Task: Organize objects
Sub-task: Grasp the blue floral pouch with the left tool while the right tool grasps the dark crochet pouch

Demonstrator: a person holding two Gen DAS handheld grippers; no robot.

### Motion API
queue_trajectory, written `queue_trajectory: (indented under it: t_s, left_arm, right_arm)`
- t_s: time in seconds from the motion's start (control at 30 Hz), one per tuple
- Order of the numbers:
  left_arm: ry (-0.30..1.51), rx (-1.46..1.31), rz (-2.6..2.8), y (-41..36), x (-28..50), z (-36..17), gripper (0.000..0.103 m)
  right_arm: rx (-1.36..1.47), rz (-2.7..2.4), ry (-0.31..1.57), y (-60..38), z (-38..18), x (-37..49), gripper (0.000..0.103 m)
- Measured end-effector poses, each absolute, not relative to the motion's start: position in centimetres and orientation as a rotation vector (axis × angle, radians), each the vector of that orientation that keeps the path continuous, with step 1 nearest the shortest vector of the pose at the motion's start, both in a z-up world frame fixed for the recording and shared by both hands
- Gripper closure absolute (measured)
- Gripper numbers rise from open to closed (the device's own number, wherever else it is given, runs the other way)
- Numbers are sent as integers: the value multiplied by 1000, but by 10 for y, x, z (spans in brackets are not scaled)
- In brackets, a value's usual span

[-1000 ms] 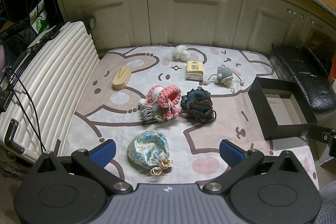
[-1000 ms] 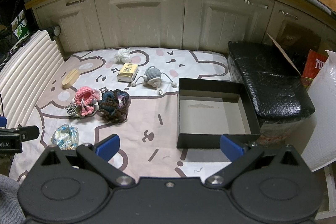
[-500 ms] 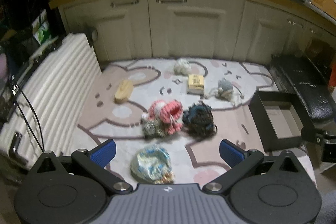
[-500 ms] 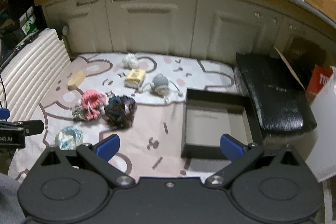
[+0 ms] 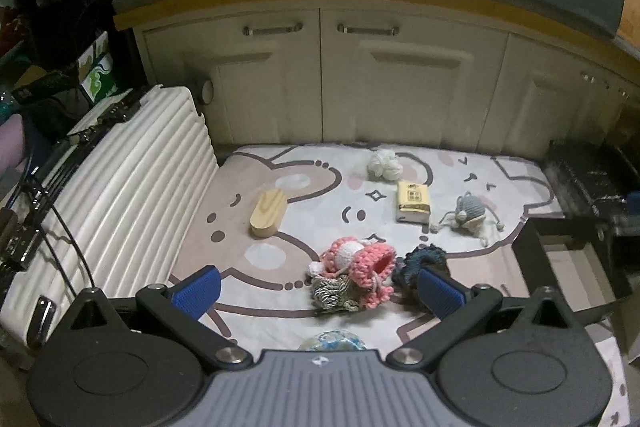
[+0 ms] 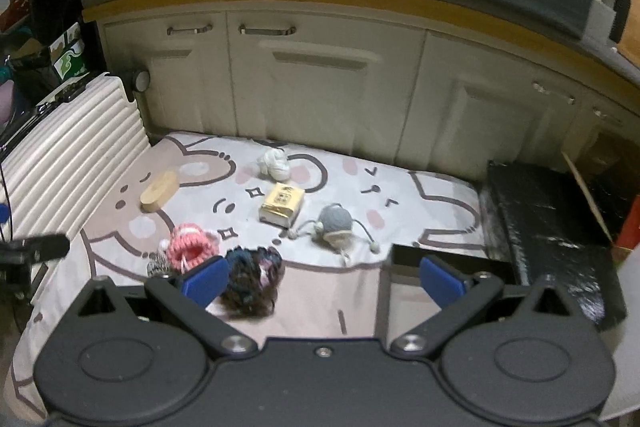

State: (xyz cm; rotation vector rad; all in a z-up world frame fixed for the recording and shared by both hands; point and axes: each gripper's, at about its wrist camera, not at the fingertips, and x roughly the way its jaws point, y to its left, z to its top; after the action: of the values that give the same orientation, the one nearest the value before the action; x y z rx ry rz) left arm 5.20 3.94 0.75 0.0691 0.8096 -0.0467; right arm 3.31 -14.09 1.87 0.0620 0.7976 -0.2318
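Small objects lie on a cartoon-print mat point(image 5: 312, 195): a wooden oval block point(image 5: 267, 211), a white yarn ball point(image 5: 385, 165), a yellow packet point(image 5: 413, 201), a grey knitted mouse point(image 5: 470, 211), a pink crochet piece point(image 5: 362, 265), a dark crochet piece point(image 6: 252, 279) and a shiny blue pouch point(image 5: 332, 341) at the bottom edge. An open black box point(image 5: 576, 263) sits at the right. My left gripper point(image 5: 318, 289) is open above the pink piece, holding nothing. My right gripper point(image 6: 324, 277) is open, empty, between the dark piece and the box point(image 6: 404, 255).
A white ribbed suitcase point(image 5: 120, 187) lies along the mat's left side. Cream cabinet doors point(image 5: 360, 87) close off the back. A black wrapped block point(image 6: 552, 231) stands right of the box. Cables point(image 5: 52, 223) hang at the far left.
Both grippers have tilted upward and pulled back, so the mat's objects sit lower in view and the cabinets fill more of the frame. Nothing was taken hold of.
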Motion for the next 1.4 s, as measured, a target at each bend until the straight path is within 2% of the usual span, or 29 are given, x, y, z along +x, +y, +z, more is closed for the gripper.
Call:
queue_trajectory:
  t_s: [0.23, 0.5, 0.83, 1.1, 1.4]
  left_arm:
    - [892, 68, -101, 43, 71, -35, 0]
    - [1065, 49, -96, 37, 106, -95, 0]
    - [1224, 139, -80, 17, 133, -160, 0]
    - [1293, 206, -33, 28, 127, -185, 0]
    - [1329, 35, 38, 83, 116, -189, 0]
  right_arm:
    - [122, -197, 829, -152, -9, 85, 0]
    - [130, -80, 808, -151, -52, 125, 0]
    - [177, -56, 955, -145, -119, 160, 0]
    - [178, -11, 1007, -142, -153, 165, 0]
    - [199, 32, 1059, -144, -176, 169, 0]
